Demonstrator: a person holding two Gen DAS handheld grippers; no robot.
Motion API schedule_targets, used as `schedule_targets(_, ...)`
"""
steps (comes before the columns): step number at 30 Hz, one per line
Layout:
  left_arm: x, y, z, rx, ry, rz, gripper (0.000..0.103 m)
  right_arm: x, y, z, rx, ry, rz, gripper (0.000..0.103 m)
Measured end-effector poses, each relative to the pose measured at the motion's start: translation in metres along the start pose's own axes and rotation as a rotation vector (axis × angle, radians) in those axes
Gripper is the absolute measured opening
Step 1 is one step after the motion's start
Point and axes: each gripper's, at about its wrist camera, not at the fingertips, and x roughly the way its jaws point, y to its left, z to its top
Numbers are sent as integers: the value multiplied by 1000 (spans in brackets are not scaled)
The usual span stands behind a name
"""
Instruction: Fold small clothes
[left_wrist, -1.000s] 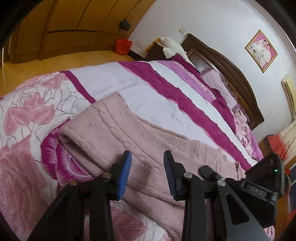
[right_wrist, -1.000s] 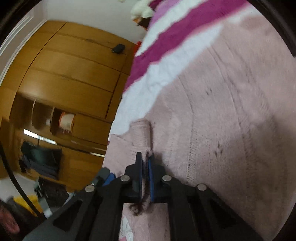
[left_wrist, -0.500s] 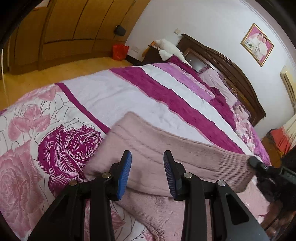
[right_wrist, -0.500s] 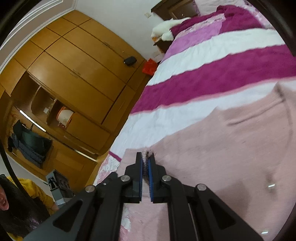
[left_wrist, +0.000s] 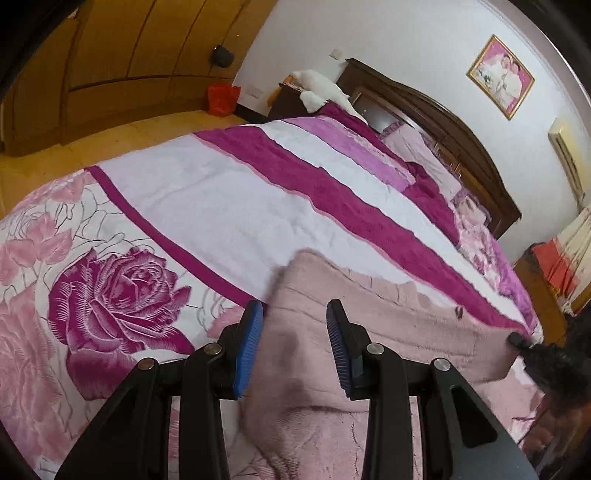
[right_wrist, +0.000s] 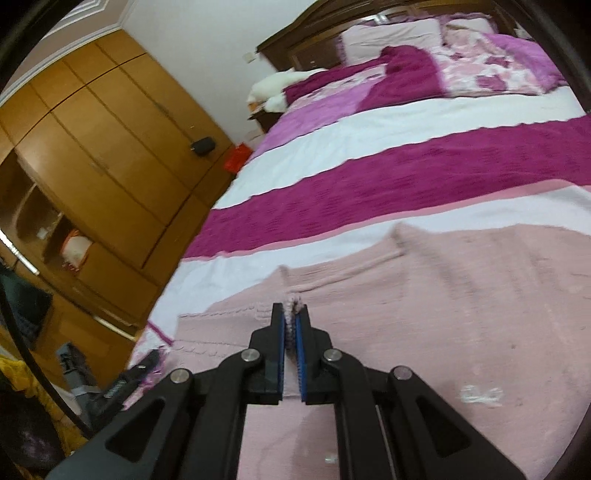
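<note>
The pink sweater (left_wrist: 373, 332) lies on the bed (left_wrist: 229, 206). The right tool (right_wrist: 293, 321) is low and pinches its edge; the left tool (left_wrist: 293, 332) hangs above it, jaws apart, holding nothing.

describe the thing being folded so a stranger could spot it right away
Start at the big bed with its white and magenta striped cover. At the near end, beside the printed rose, lies a dusty-pink knit sweater, its edge pinched in the right gripper. Plain, matte and ribbed, it is the only unpatterned pink piece on the bed.
</note>
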Motion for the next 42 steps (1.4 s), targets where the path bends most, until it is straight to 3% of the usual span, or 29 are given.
schedule_targets(7, 8, 12, 0, -52, 79, -67, 12, -5, -36, 9, 15, -28, -92, 5)
schedule_targets(12, 16, -3, -7, -10, 130, -100, 12, -3, -49, 25, 20, -52, -139, 5)
schedule_targets(17, 24, -15, -17, 29, 172, -81, 12, 13, -63, 51, 27, -34, -207, 5)
schedule_targets(24, 38, -31, -33, 104, 235, -2, 12, 54, -78, 43, -19, 74, -359, 5)
schedule_targets(28, 32, -40, -34, 144, 213, -13, 12, 32, -82, 39, 1, 31, -335, 5)
schedule_targets(33, 37, -37, -35, 93, 244, -45, 12, -21, -87, 44, 17, -80, -332, 5)
schedule_targets(42, 42, -45, -39, 110, 254, 7, 12, 0, -112, 39, 52, 25, -393, 6)
